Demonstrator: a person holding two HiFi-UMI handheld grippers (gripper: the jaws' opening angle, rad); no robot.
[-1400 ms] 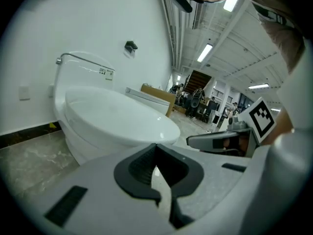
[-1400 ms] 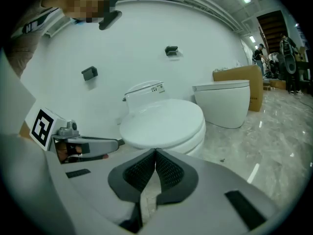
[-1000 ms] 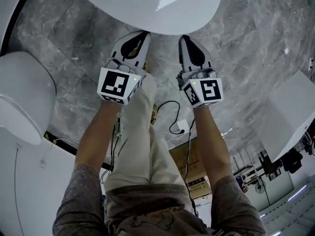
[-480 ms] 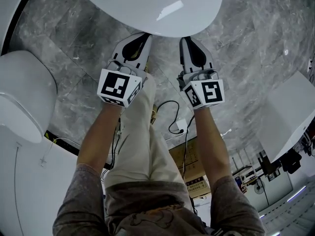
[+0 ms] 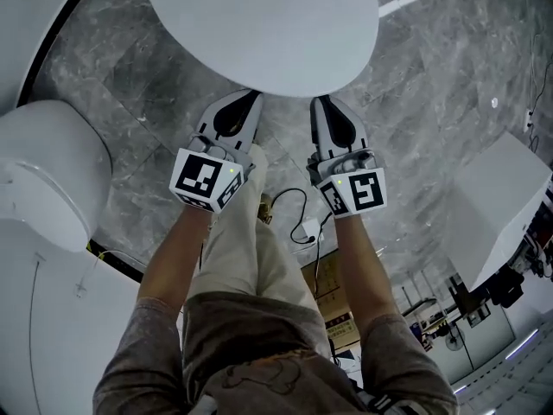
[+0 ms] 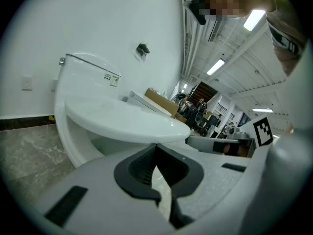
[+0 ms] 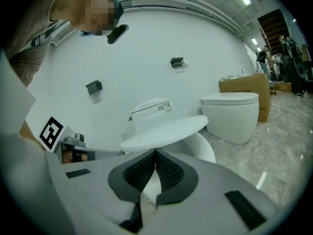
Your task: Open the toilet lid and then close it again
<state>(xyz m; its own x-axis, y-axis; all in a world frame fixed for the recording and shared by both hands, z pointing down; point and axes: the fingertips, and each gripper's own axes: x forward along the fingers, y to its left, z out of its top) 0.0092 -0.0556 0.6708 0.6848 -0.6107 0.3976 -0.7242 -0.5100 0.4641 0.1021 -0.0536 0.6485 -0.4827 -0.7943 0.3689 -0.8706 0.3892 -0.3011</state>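
Observation:
The white toilet lid [image 5: 259, 24] lies flat and down on its bowl, filling the top of the head view. My left gripper [image 5: 251, 96] and right gripper [image 5: 321, 102] point side by side at the lid's front rim, just short of it. Both are shut with nothing between the jaws. In the left gripper view the lid [image 6: 127, 119] sits level above the bowl, with the tank [image 6: 88, 70] behind it, beyond the left gripper [image 6: 156, 148]. The right gripper view shows the same lid [image 7: 166, 131] just past the right gripper [image 7: 155, 153].
A second white toilet [image 5: 43, 171] stands at the left, also in the right gripper view [image 7: 234, 111]. A white box-shaped unit [image 5: 505, 206] is at the right. A black cable [image 5: 298, 210] lies on the grey marble floor [image 5: 432, 102] by the person's legs.
The head view has tilted, so more of the lid shows and its rim sits lower in frame. Both grippers stay shut just in front of the rim.

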